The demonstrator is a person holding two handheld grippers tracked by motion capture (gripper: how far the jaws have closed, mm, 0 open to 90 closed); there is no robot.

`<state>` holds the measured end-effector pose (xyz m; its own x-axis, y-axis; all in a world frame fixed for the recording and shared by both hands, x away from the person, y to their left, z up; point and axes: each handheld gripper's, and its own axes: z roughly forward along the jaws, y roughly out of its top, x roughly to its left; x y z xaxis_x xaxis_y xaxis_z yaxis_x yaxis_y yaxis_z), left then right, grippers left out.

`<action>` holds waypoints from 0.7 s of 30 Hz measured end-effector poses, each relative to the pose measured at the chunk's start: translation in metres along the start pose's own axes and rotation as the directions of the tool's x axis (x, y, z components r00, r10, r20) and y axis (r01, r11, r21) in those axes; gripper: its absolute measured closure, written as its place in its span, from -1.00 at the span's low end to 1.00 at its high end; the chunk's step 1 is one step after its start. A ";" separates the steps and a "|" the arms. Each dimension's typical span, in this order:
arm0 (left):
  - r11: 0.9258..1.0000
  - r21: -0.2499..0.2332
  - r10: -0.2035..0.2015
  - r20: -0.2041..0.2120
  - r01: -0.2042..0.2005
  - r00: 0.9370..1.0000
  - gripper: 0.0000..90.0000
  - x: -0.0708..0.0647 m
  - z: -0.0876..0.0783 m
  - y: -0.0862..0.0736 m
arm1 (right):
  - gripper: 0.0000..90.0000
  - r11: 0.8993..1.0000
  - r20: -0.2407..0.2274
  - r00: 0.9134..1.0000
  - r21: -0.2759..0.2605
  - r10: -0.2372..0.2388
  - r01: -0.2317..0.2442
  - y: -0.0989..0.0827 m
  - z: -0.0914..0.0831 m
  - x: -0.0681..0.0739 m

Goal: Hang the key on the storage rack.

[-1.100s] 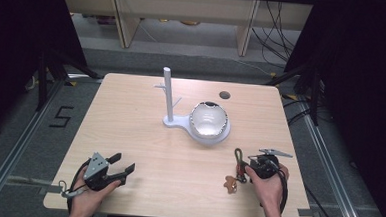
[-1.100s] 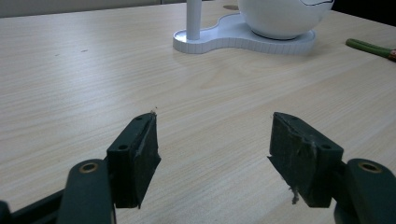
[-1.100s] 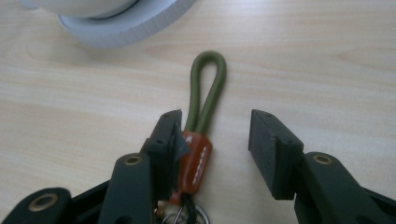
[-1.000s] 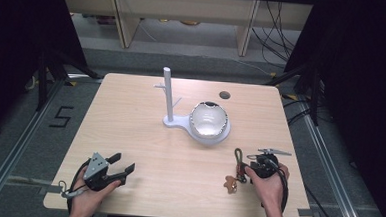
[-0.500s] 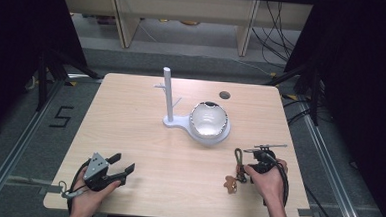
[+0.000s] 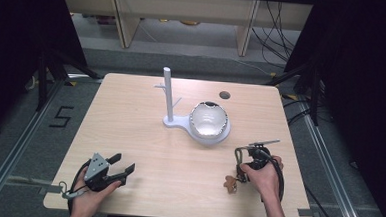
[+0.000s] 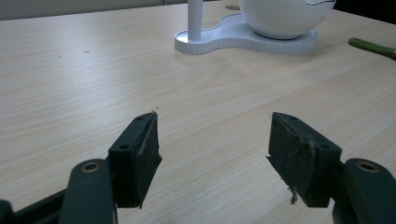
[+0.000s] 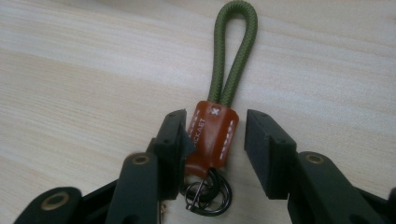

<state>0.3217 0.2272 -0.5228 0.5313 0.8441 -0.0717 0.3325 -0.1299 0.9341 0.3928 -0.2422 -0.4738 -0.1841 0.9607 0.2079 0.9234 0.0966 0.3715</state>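
A keychain lies on the wooden table [image 6: 144,136] at the front right. It has a green cord loop [image 8: 233,56], a brown leather tab [image 8: 212,137] and metal rings [image 8: 208,193]. My right gripper [image 8: 215,135] straddles the tab: the left pad touches it, the right pad stands off with a gap. These jaws have just been opening with the tab still between them. In the high view the right gripper [image 6: 245,164] sits over the cord loop [image 6: 238,155], a brown piece [image 6: 231,183] beside it. My left gripper [image 6: 123,166] rests open at the front left, and nothing lies between its jaws [image 7: 212,135].
A white stand with an upright peg [image 6: 168,92] and a shiny bowl [image 6: 209,120] on its base occupies the table's middle. The same base [image 7: 224,39] and bowl [image 7: 285,16] face the left gripper. A dark round hole [image 6: 224,95] marks the far side.
The right gripper has shifted slightly away from the front edge, its grey plate tipping flatter over the keychain. The left gripper has stayed put.
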 end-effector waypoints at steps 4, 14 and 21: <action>1.000 0.010 -0.001 -0.008 0.001 1.000 -0.27 -0.001 -0.001 0.000 | 0.28 1.000 0.023 1.000 0.019 -0.005 0.005 0.005 0.001 0.002; 1.000 0.011 -0.003 -0.008 0.003 1.000 -0.26 -0.001 -0.001 0.000 | 0.27 0.996 0.059 0.998 0.088 0.001 -0.006 0.013 0.004 0.011; 1.000 -0.002 -0.018 0.003 0.018 1.000 -0.26 -0.002 0.001 -0.001 | 0.28 0.985 0.099 0.995 0.173 -0.021 0.004 0.020 0.010 0.011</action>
<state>0.3208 0.2251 -0.5233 0.5274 0.8449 -0.0892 0.3406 -0.1141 0.9333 0.4124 -0.2270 -0.4734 -0.1691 0.9795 0.1093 0.9670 0.1435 0.2105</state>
